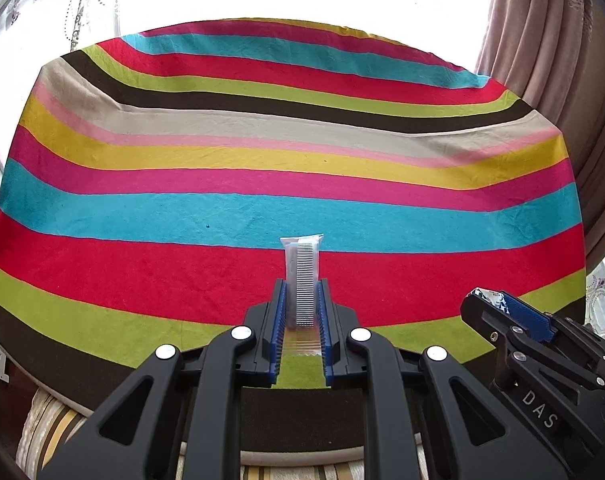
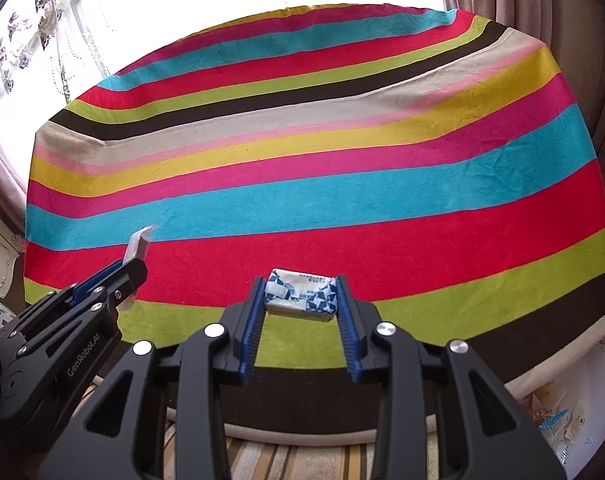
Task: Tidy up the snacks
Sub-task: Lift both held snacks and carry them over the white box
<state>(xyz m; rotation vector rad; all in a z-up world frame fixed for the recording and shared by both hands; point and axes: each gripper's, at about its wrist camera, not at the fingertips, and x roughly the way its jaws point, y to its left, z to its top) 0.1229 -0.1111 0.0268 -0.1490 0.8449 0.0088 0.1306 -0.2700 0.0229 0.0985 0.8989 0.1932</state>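
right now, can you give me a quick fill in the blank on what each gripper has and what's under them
1. The left gripper is shut on a long, clear ____ packet.
2. The right gripper holds a white snack with a ____ pattern.
3. Both snacks are held above a ____ cloth.

Missing words: snack; blue; striped

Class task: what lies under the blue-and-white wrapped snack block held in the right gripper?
The blue-and-white wrapped snack block is clamped in the right gripper, above the striped cloth; green and red stripes show around it. The cloth directly beneath is hidden.
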